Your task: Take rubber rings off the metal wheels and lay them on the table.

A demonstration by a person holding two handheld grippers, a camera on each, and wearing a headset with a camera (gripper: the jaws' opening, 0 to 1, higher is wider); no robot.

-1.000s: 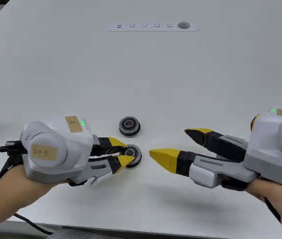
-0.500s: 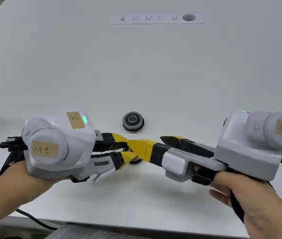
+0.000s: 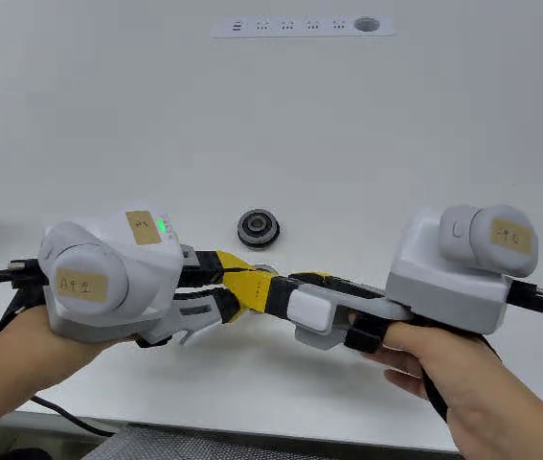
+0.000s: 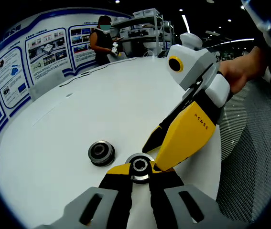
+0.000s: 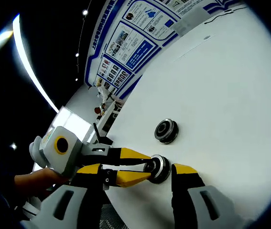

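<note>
Left gripper (image 4: 140, 171): held in the person's left hand (image 3: 22, 350). Its jaws are closed on the near wheel, one yellow tip against each side of it.
Near wheel (image 5: 158, 168): clamped at the very tips of the left jaws, low over the worktop. A silver rim and a dark centre show in the left gripper view. From the head view it is mostly hidden behind the crossing jaws.
Right gripper (image 5: 161, 171): held in the right hand (image 3: 443, 369), it reaches in from the opposite side to meet the left jaws tip to tip. Its jaws are parted and straddle the same wheel. One tip is at the rim and the other just beside it; whether they press on it I cannot tell.
Far wheel (image 3: 258, 227): lies flat and alone just beyond both sets of jaw tips, apart from the near wheel, with a dark outer band around it.
Worktop (image 3: 395, 144): white, stretching on past the jaws.
Power strip (image 3: 300, 26): white, well beyond the far wheel at the worktop's far side.
Person (image 4: 102, 36): stands far past the left jaws, beside shelving and wall posters.
</note>
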